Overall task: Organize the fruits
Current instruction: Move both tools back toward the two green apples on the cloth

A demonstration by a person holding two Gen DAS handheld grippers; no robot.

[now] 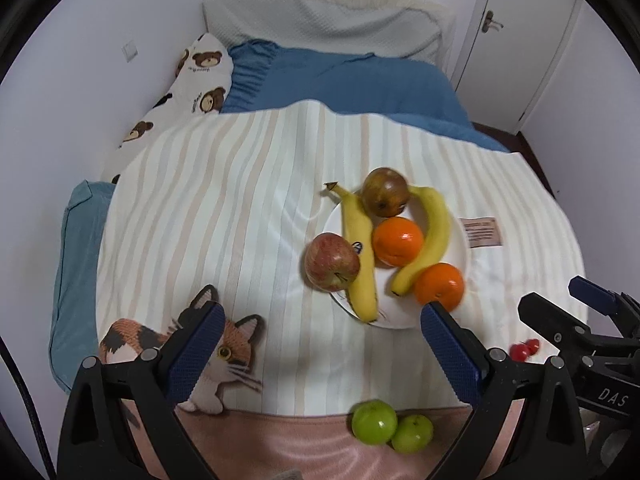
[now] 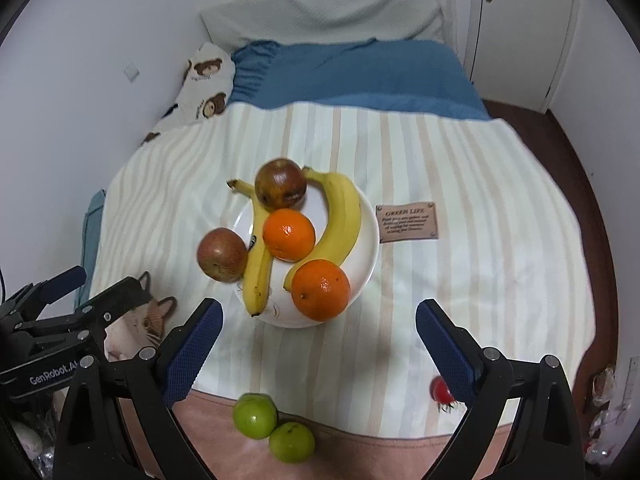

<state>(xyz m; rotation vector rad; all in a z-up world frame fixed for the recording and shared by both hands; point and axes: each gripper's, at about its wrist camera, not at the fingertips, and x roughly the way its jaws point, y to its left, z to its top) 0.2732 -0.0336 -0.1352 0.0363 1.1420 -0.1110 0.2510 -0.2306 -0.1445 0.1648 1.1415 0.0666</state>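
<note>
Bedding fills our view: a striped blanket [image 2: 460, 280] carrying a white plate [image 2: 366, 256] near its middle. On the plate we see two bananas [image 2: 342, 220], long axes running away from us, stems at the far end, with two oranges [image 2: 321, 290] between and beside them, a dark apple [image 2: 281, 183] at the far rim and a red apple [image 2: 222, 255] leaning on the left edge. Two green apples [image 2: 256, 415] touch on the pink border near us. We hold the left gripper [image 1: 320, 356] and right gripper [image 2: 319, 350] above the blanket, both spread wide, gripping nothing.
</note>
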